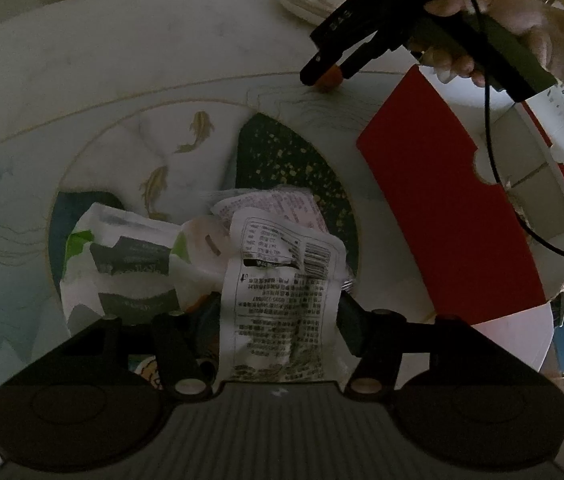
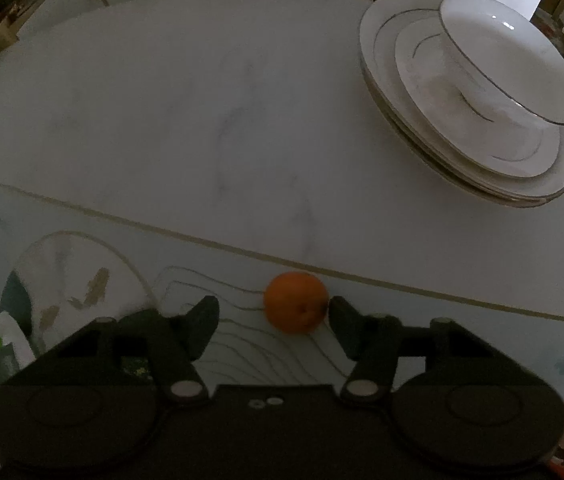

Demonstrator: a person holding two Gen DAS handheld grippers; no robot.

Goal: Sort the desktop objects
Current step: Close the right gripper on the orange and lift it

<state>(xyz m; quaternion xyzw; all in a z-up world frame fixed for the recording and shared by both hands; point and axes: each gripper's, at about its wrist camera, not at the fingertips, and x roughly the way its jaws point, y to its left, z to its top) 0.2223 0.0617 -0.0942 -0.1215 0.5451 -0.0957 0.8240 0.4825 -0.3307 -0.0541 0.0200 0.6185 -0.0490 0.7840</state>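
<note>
My left gripper (image 1: 278, 312) is shut on a white printed snack wrapper (image 1: 282, 300), which stands up between the fingers. A crumpled white-and-green bag (image 1: 122, 264) and other wrappers lie just beyond it. My right gripper (image 2: 274, 312) is open over the table, with a small orange (image 2: 296, 302) between its fingers, touching the right finger (image 2: 346, 320). In the left wrist view the right gripper (image 1: 324, 76) shows at the far side with the orange (image 1: 328, 80) at its tips.
A red envelope-like box (image 1: 442, 208) lies to the right on a white box (image 1: 542, 168). Stacked white plates with a bowl (image 2: 482, 92) stand at the far right of the round marble table (image 2: 162, 120). A painted fish inlay (image 1: 198, 132) marks the table's middle.
</note>
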